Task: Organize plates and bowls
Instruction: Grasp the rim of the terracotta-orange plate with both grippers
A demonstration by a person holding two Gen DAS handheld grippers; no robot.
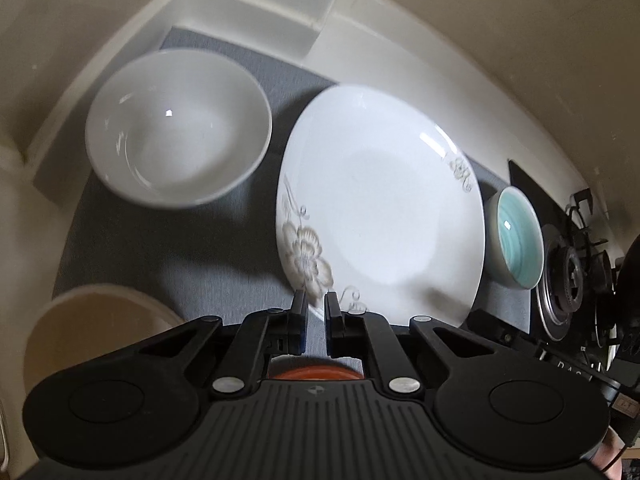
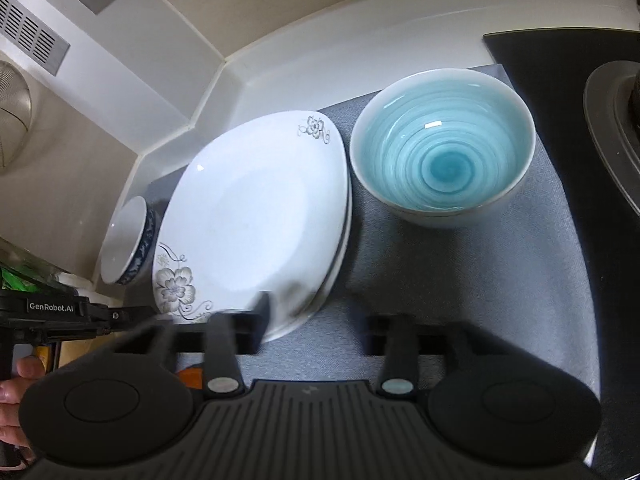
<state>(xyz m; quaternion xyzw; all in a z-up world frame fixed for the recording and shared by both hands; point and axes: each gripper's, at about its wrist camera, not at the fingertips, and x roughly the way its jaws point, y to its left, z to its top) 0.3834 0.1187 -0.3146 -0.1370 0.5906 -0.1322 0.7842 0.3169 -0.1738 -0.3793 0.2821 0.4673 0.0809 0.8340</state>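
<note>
A white plate with grey flower prints (image 1: 380, 200) (image 2: 248, 216) lies on top of other plates on a grey mat (image 1: 160, 248). My left gripper (image 1: 316, 306) is shut on its near rim, beside the large flower. In the right wrist view it reaches in from the left (image 2: 120, 316). My right gripper (image 2: 326, 320) stands open over the plate's near right edge, its left finger (image 2: 262, 312) in front of the rim, pads not pressing. A teal-glazed bowl (image 1: 520, 236) (image 2: 442, 164) stands right of the plates. A white bowl (image 1: 178, 128) sits to their left.
A gas stove (image 1: 572, 272) (image 2: 612, 120) borders the mat on the right. A beige round dish (image 1: 92, 340) sits at the near left. A small bowl with a blue-patterned outside (image 2: 128, 240) stands by the wall. The white counter backsplash (image 2: 320, 48) runs behind.
</note>
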